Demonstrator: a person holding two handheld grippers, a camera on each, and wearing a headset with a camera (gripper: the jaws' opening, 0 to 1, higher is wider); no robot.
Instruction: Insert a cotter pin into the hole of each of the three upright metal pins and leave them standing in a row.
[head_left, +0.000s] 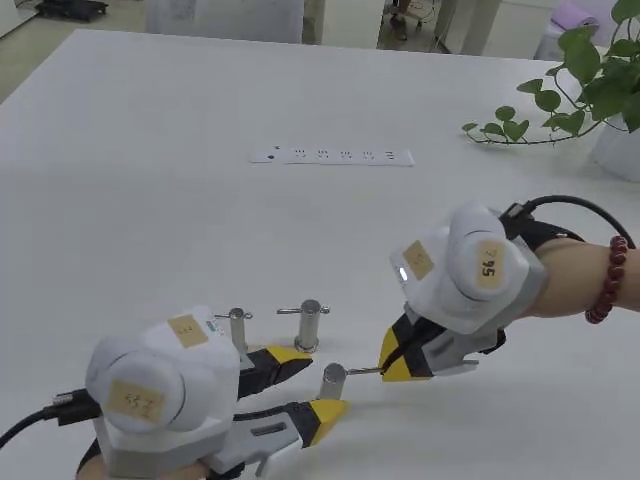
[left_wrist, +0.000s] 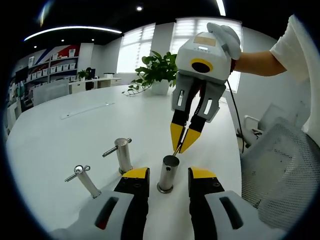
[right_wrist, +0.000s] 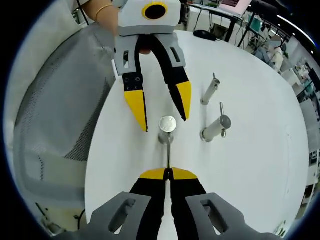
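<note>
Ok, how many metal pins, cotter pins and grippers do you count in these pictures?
Upright metal pins: 3
Cotter pins: 3
Grippers: 2, the left gripper and the right gripper
Total: 8

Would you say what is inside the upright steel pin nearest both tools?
A thin wire cotter pin in the right tool meets the upright steel pin; tip and hole are hidden.
</note>
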